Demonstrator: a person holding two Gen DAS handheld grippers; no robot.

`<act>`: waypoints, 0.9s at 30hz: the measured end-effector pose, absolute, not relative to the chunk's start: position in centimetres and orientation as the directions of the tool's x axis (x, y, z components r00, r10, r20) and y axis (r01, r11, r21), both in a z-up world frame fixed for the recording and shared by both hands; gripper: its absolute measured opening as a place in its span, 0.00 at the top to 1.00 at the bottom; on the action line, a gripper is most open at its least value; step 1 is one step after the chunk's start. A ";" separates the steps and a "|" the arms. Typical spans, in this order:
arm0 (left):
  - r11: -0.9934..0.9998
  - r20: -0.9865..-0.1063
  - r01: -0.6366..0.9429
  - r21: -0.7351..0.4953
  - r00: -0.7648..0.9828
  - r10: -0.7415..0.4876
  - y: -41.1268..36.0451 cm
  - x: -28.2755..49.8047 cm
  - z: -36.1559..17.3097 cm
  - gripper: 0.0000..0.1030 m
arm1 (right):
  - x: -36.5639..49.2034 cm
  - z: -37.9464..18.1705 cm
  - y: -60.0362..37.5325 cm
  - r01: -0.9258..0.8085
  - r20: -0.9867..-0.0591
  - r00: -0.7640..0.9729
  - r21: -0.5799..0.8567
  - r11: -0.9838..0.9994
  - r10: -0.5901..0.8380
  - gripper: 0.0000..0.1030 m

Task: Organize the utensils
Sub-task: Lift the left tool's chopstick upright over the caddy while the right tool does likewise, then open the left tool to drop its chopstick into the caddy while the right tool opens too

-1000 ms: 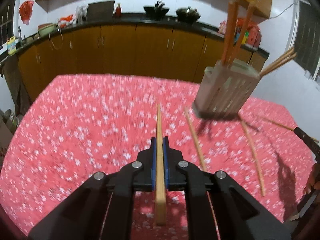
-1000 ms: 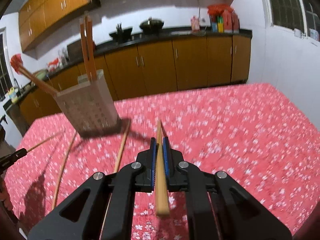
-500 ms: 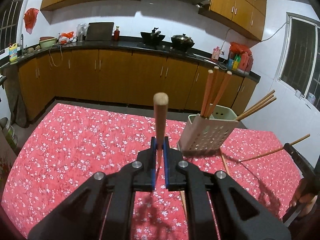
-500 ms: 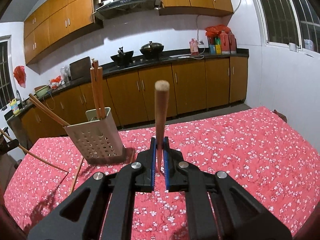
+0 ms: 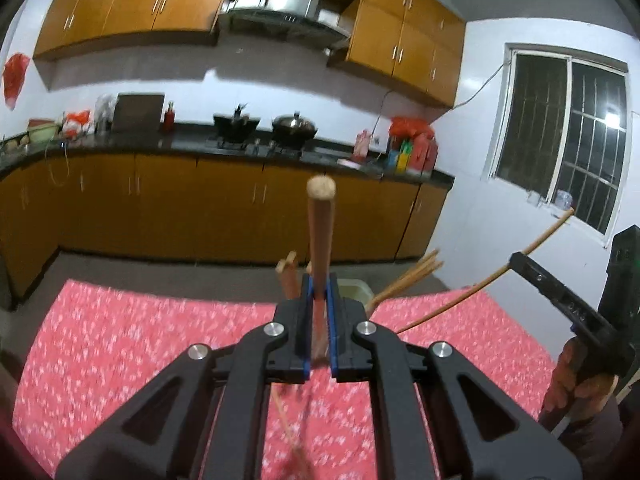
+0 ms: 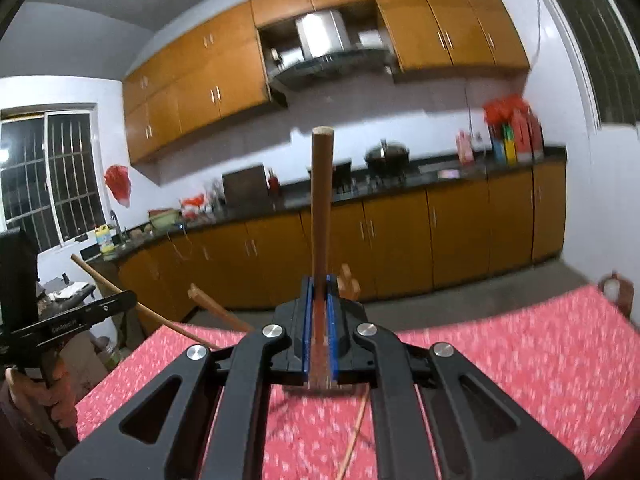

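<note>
Above the red flowered tablecloth, the left gripper is clenched on a wooden chopstick, its blue pads pressed against the stick from both sides while the rounded end rises upright past the fingertips. Just behind and partly hidden by this gripper stands the pale utensil holder (only a strip of its rim shows), with several chopsticks in it: a pair of blunt ends poking up to the left of the jaws and a bundle of thinner sticks fanning out to the right. At the right edge of the left view, the right gripper appears side-on in the person's hand, gripping a thin chopstick that slants up toward the window.

From the right wrist camera, the right gripper is likewise clamped on its chopstick, which stands upright between the blue pads. Most of the holder is hidden behind the fingers here; only stick ends show beside them, one angled out to the left and others just right of the jaws. A loose chopstick lies on the cloth below the gripper. At the left edge the other gripper holds its stick out over the table corner.
</note>
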State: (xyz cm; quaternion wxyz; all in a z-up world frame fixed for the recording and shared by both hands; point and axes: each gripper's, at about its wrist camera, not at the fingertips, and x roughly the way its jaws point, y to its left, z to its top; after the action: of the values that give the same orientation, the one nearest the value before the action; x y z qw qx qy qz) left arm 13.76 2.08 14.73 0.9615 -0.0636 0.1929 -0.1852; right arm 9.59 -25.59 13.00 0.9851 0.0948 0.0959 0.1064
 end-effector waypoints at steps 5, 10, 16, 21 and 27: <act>0.923 -0.267 0.309 -0.229 0.892 -0.365 0.8 15.1 16.9 0.93 | 11.6 14.3 -24.0 -0.167 -0.095 0.977 0.197 0.966 0.189 0.93; 0.945 -0.219 0.243 -0.218 0.932 -0.290 -0.2 16.8 16.8 0.93 | 13.9 13.2 -22.6 -0.146 -0.083 0.983 0.158 0.977 0.161 0.93; 0.952 -0.223 0.208 -0.226 0.940 -0.258 -1.0 19.5 14.4 0.93 | 17.2 10.9 -21.6 -0.128 -0.152 0.977 0.137 0.982 0.148 0.93; 0.954 -0.251 0.207 -0.216 0.932 -0.260 -1.7 21.2 12.6 0.93 | 18.5 9.2 -21.2 -0.127 -0.221 0.963 0.138 0.982 0.156 0.93; 0.949 -0.290 0.215 -0.233 0.916 -0.278 -2.2 21.8 11.5 0.88 | 18.7 8.5 -20.7 -0.159 -0.276 0.941 0.146 0.977 0.194 0.78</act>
State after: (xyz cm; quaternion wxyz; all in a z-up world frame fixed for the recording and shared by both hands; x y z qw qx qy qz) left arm 21.79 -2.20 11.47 0.9737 -0.0985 0.1616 -0.1267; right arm 18.71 -20.75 8.51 0.9833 0.0607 0.1461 0.0897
